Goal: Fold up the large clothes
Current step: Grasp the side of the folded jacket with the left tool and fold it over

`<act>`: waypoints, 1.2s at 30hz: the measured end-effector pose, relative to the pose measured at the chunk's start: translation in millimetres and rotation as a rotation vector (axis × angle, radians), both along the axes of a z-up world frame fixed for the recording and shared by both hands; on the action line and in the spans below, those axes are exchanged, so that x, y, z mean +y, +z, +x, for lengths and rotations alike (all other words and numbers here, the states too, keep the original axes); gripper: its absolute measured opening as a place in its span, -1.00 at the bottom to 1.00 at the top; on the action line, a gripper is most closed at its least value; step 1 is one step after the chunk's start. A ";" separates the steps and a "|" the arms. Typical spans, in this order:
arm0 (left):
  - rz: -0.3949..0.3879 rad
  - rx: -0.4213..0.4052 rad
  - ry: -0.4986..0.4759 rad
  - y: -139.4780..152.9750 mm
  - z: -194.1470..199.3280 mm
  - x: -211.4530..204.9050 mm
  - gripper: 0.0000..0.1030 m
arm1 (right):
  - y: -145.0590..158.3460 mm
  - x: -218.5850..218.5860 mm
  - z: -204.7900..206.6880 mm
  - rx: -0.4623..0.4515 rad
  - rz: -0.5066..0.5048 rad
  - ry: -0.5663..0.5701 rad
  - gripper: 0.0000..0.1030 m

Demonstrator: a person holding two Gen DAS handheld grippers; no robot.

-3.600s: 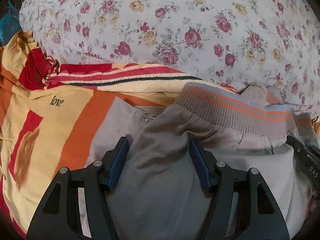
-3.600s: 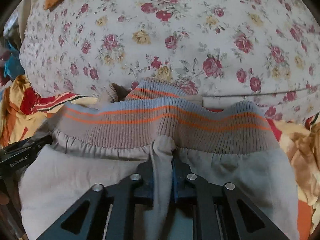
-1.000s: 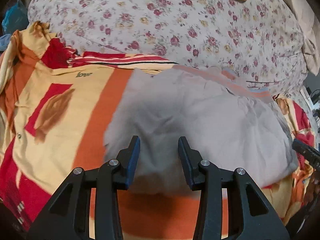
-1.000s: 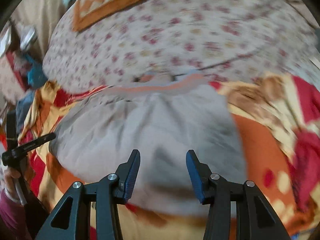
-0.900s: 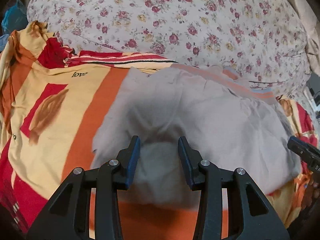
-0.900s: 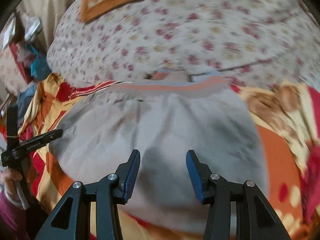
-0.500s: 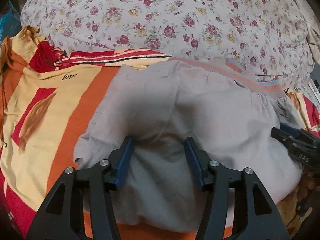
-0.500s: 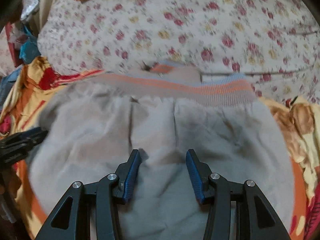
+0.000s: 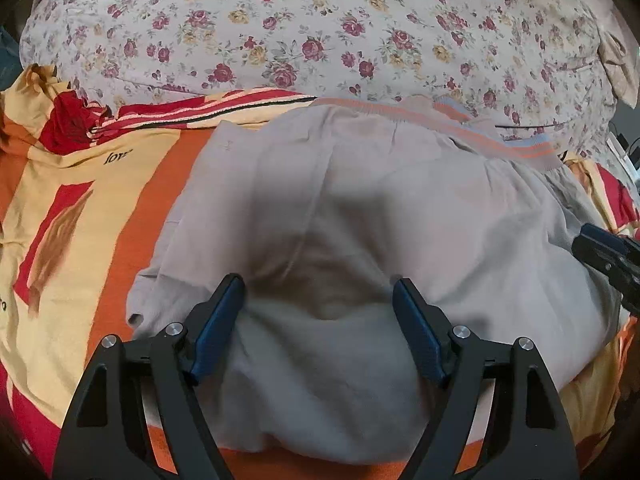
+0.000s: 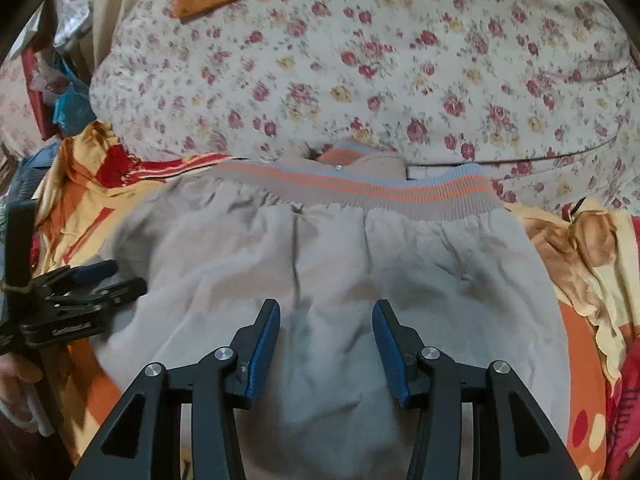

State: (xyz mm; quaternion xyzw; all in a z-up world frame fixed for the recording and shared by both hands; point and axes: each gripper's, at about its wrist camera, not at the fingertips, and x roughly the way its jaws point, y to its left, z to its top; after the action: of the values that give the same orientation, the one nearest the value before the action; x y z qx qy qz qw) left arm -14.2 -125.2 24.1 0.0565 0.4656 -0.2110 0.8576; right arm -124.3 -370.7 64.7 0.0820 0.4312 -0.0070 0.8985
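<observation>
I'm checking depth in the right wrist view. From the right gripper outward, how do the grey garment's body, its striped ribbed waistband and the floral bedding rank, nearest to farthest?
From the right gripper, jaws apart:
1. Grey garment's body, directly under and between the fingers.
2. Striped ribbed waistband, just beyond, across the garment's far edge.
3. Floral bedding, behind the waistband, filling the top of the view.

**Black frames, blue pads**

The left gripper (image 9: 318, 300) has matte black plastic arms with triangular cut-outs, round silver screws at the joints, and fingers (image 9: 218, 322) faced with ribbed blue pads. The right gripper (image 10: 326, 322) is built alike: black angular arms, silver screw heads, blue ribbed fingers (image 10: 264, 350). Seen from the right wrist, the left gripper's black body carries small pale lettering, too blurred to read. A dark red sleeve (image 10: 12, 456) shows at the lower left corner.
</observation>
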 end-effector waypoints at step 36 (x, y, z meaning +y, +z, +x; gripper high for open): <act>-0.224 0.248 0.126 -9.1 86.8 68.7 0.60 | 2.1 -48.2 -52.8 0.024 0.144 -0.023 0.40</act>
State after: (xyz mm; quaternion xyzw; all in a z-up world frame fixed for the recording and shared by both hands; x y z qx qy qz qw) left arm 72.6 -56.5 15.0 -0.0954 0.5440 -0.2128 0.8061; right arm -177.1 -418.9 66.8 0.1512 0.4404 0.0126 0.8849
